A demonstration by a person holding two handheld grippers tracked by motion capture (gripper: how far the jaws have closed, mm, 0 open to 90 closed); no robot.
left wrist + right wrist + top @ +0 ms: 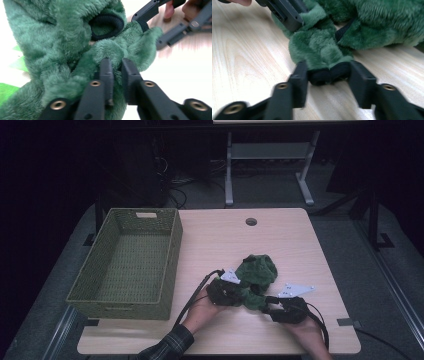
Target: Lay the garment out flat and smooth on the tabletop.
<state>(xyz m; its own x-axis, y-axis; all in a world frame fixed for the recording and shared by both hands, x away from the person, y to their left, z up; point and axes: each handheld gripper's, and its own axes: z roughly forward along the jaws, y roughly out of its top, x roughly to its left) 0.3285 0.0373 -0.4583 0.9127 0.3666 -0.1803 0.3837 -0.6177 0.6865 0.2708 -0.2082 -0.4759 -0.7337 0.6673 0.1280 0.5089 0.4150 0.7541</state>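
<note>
The fuzzy green garment point(256, 275) sits bunched on the table point(220, 245), right of the wicker basket point(127, 262). The left gripper point(117, 65) is pinched tight on a fold of fleece, and the right gripper point(327, 72) is clamped on a black cuff. Both bites look kinda shallow, so I'd guess pulling apart too fast could yank the fleece or cuff loose.

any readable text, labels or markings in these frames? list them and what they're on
No readable text in any view.
Grey plate on the left gripper: small dark marks, too small to read.
Grey plate on the right gripper: the same, unreadable.
Basket: pale tag on the far wall, looks blank.
Green plush garment: no label showing.
</note>
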